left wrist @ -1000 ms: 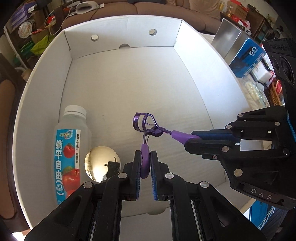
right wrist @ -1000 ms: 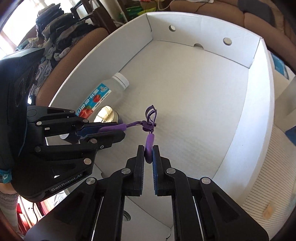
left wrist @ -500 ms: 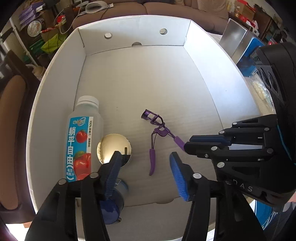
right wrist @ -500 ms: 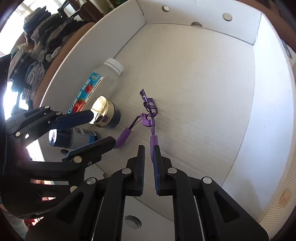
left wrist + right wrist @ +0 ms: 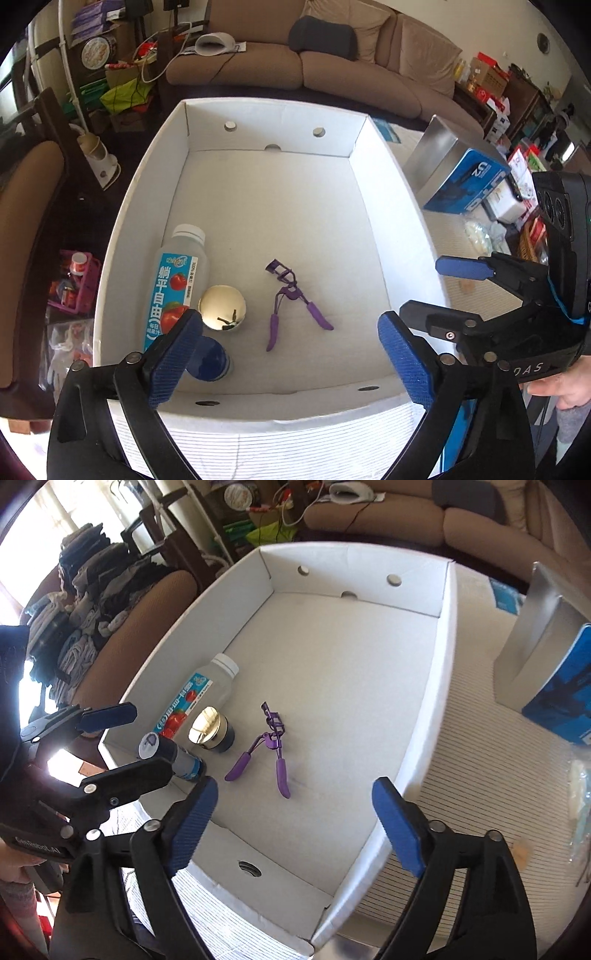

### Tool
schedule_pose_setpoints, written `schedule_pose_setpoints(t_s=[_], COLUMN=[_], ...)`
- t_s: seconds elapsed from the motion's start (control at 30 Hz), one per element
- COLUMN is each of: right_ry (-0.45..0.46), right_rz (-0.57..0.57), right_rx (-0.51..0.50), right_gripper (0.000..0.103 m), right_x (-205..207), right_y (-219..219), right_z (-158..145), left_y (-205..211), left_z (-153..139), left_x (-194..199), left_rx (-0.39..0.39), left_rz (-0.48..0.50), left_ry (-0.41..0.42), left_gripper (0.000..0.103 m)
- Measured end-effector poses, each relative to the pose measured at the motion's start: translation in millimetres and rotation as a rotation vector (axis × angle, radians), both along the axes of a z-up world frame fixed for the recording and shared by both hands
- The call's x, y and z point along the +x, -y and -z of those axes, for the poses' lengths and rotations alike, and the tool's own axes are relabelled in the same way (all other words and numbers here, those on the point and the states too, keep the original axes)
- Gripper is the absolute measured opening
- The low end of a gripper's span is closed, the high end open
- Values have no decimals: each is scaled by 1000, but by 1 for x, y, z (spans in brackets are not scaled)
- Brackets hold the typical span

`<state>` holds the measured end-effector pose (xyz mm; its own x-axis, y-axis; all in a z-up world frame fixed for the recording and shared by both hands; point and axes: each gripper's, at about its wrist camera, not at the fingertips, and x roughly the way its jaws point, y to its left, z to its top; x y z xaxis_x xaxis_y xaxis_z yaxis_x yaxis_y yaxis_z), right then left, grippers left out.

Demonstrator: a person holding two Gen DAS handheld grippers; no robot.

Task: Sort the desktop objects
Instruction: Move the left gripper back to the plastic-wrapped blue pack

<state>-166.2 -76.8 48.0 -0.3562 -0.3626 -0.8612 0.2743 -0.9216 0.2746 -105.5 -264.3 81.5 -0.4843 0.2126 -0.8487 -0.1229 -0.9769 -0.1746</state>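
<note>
**A:** Eyelash curler [image 5: 288, 291] — placed, or in hand?

**B:** Placed, by the look of it. Nearest first: left gripper [image 5: 288, 321] spread wide, gripping nothing. Right gripper [image 5: 293, 786] likewise spread and empty. Both poised around the near wall of the white box [image 5: 280, 402]

**A:** And past that wall?

**B:** Blue-capped bottle [image 5: 208, 360] tucked into the near-left corner, apparently on its side. Then a gold-lidded jar [image 5: 221, 308], upright, just beside it. Then the curler, flat on the box floor, right of the jar and apart from it, handles splayed toward the near wall, head pointing away. Juice bottle [image 5: 177, 280] lying along the left wall, touching or almost touching the jar — hard to say which. Beyond the box, a blue carton [image 5: 469, 181] off to the right and a sofa [image 5: 295, 70] at the back

**A:** Risks from here?

**B:** Judging by the empty grip on both sides, probably time to fetch the next item from outside the box. Could clip the near wall with such wide-spread fingers and jolt the box, enough to tip the jar or set the bottles rolling. Could also crowd that left corner with the next drop and knock the jar onto the curler. Safer to aim right of the curler, away from the cluster
</note>
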Motion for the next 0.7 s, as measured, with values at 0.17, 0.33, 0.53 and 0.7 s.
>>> schedule_pose_setpoints(t_s=[0.17,0.33,0.53,0.7], right_ry=[-54,-87,-92,-109], right_rz=[32,61,162,261], right_rx=[-39,-11,-23,-19], right_gripper=[103,103,103,103], right_x=[22,50,79,97], right_y=[-33,-75,-155,-230], right_z=[-33,-54,-62,-64], left_y=[-21,-58,-130,-193], left_z=[-27,-44,-48,-47], left_x=[19,30,31,27], left_rx=[30,31,9,18], left_rz=[3,33,130,206], left_ry=[-59,-85,-78,-72], left_gripper=[103,103,103,103])
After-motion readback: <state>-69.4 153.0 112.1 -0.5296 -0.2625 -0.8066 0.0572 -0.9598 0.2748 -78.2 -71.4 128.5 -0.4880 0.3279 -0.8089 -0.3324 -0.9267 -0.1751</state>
